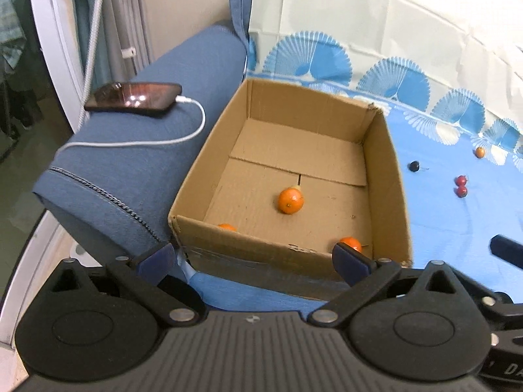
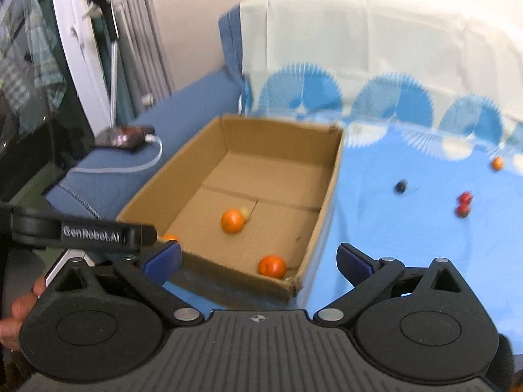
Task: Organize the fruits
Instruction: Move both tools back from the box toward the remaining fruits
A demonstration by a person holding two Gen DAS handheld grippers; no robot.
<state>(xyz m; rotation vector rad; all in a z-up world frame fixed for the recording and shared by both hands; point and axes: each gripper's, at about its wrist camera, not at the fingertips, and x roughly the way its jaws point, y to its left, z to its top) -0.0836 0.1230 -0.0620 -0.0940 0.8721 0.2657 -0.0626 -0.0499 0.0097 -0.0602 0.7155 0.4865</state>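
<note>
An open cardboard box (image 1: 387,176) (image 2: 330,192) sits on a blue cloth. Three oranges lie inside: one in the middle (image 1: 290,200) (image 2: 232,221), one at the near right corner (image 1: 351,242) (image 2: 272,266), one at the near left wall (image 1: 227,227) (image 2: 170,237). A small pale fruit (image 2: 245,213) lies behind the middle orange. On the cloth to the right lie a small orange (image 1: 479,152) (image 2: 497,163), a dark fruit (image 1: 414,166) (image 2: 400,186) and two red fruits (image 1: 461,185) (image 2: 464,203). My left gripper (image 1: 253,258) is open and empty before the box's near wall. My right gripper (image 2: 258,261) is open and empty over the box's near right corner.
A blue sofa arm (image 1: 130,163) left of the box holds a phone (image 1: 134,95) on a white charging cable (image 1: 183,137). A pale patterned cloth (image 1: 376,16) covers the sofa back. The left gripper's body (image 2: 85,233) shows at the left of the right wrist view.
</note>
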